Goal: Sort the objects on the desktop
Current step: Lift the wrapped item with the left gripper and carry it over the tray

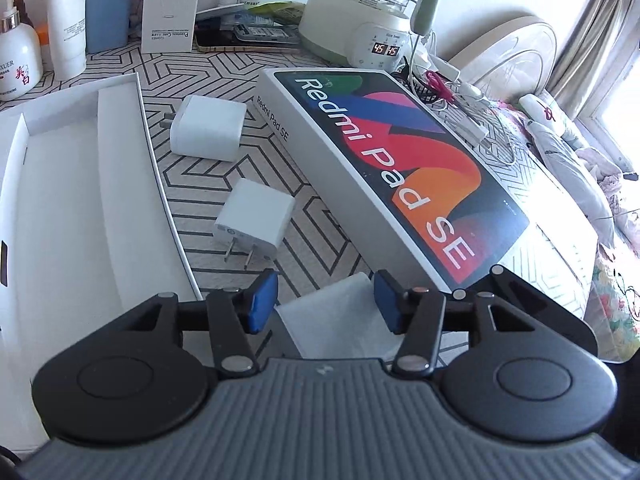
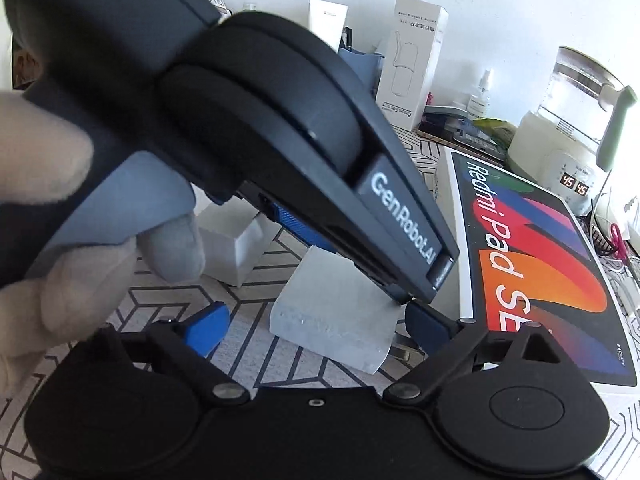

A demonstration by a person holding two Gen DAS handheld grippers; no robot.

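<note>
Both grippers' fingers (image 1: 264, 300) spread wide around one white charger (image 2: 336, 312); crowded together, they could collide.

On the bench (image 1: 224, 184), seen from the left wrist view, an open tray (image 1: 80, 184) lies at the left edge and the tablet box (image 1: 400, 168) at the right. Between them sit two chargers: one (image 1: 208, 126) farther back, one (image 1: 256, 220) nearer. A third block (image 1: 340, 320) lies nearest, between the left hand-held gripper (image 1: 326, 304) fingers. Along the back edge stand bottles (image 1: 18, 60), a carton (image 1: 172, 4) and a kettle (image 1: 360, 20), behind the tablet box.
</note>
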